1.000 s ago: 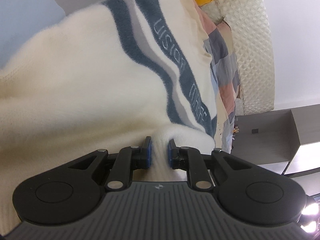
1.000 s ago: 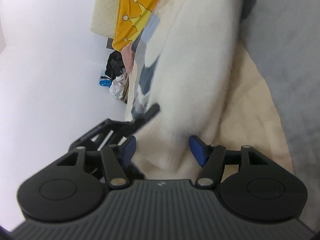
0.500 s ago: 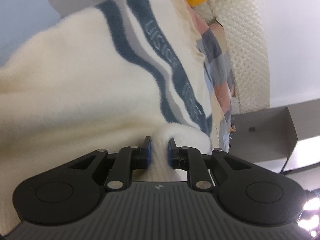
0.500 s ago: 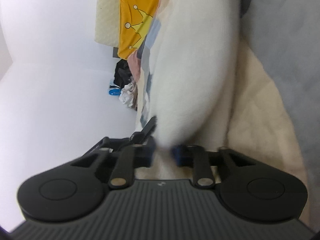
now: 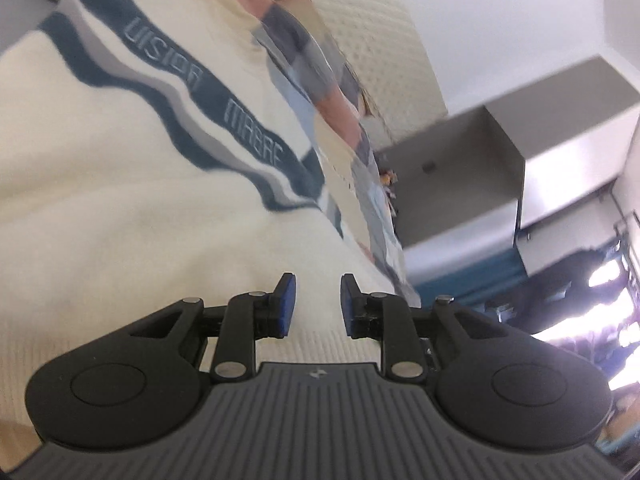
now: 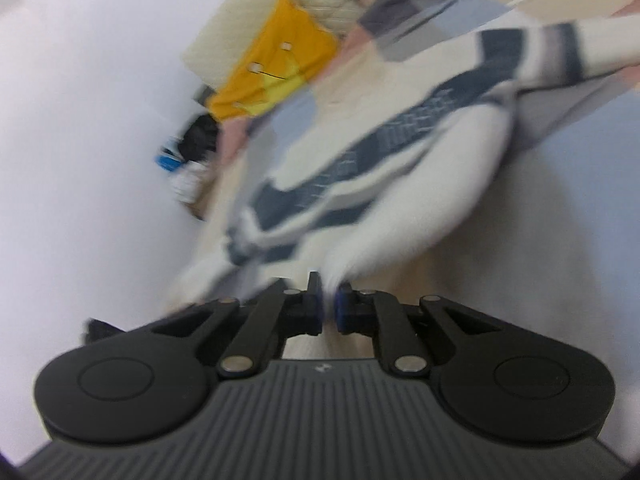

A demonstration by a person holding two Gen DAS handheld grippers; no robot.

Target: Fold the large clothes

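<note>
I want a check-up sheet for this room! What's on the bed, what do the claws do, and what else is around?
Surface: patchwork bedspread under the clothes.
Job's things: cream sweater with a wavy blue lettered stripe, spread out.
Clutter: yellow pillow by the headboard; dark and white blurred things beside the bed.
Grippers: left claw is opening, pads clear of the sweater hem; right claw is shut on sweater fabric.
Cables: nothing seen.
Surroundings: white walls, grey cabinet.
</note>
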